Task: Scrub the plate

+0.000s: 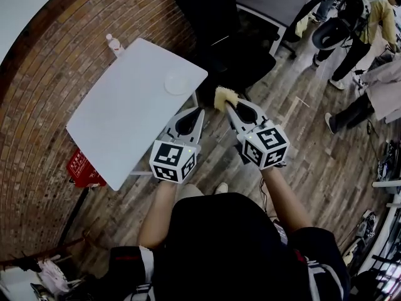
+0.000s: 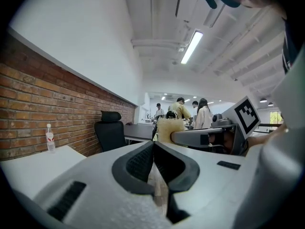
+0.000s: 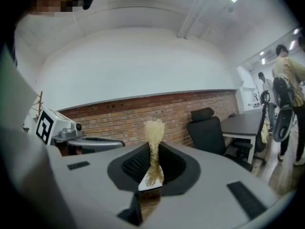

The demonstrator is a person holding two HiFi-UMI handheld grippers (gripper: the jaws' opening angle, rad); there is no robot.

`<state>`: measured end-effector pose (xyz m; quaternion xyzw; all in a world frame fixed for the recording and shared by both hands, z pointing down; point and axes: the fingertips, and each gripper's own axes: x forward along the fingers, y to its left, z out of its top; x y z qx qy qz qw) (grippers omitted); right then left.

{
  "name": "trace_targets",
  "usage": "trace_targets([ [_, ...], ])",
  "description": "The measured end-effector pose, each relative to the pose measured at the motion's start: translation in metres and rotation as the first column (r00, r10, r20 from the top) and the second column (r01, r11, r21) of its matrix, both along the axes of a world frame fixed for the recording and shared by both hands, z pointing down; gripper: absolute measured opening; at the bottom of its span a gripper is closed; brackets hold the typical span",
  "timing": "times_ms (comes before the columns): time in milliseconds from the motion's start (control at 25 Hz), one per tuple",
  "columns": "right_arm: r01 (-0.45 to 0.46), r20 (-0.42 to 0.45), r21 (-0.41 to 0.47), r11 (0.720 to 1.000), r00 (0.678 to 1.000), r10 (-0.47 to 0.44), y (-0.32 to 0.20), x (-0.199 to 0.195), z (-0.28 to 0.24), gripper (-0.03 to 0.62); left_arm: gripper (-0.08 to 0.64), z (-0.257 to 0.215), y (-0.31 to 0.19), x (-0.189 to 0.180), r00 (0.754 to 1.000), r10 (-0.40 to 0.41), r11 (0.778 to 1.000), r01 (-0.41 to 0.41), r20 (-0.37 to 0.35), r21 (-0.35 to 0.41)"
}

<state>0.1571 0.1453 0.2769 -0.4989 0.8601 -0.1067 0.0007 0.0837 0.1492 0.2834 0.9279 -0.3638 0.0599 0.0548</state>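
Table (image 1: 125,124) is holding plate (image 1: 178,83), unscrubbed; right gripper (image 1: 226,105) is clamping sponge (image 1: 223,96), left gripper (image 1: 200,110) is hovering clenched, empty, both off plate.

No text reads w/ certainty: the red sign (image 1: 84,170) at lower left of the head view, by the brick wall beside the counter (image 1: 125,124), carries white characters too small & blurred to make out. The bottle (image 1: 113,44) at upper left, on the counter's far end, has a red label w/ illegible print in both head & left gripper views. At center frame, the left marker cube (image 1: 173,161) on the left claw (image 1: 199,110) & the right marker cube (image 1: 265,147) on the right claw (image 1: 227,104) show only black-and-white square code patterns, no letters or nos.
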Motion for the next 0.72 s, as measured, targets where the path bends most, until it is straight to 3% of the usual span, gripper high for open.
trace_targets([
  [320,0.051,0.005,-0.021,0.998,0.999,-0.051,-0.026,-0.01,0.008,0.04,0.02,0.007,-0.023,-0.011,0.999,-0.046,0.999,0.046,0.007,-0.019],
  [720,0.046,-0.003,-0.015,0.999,0.999,-0.046,-0.086,-0.029,0.003,0.04,0.02,0.006,-0.085,-0.034,0.999,-0.055,0.998,0.055,0.003,-0.023],
])
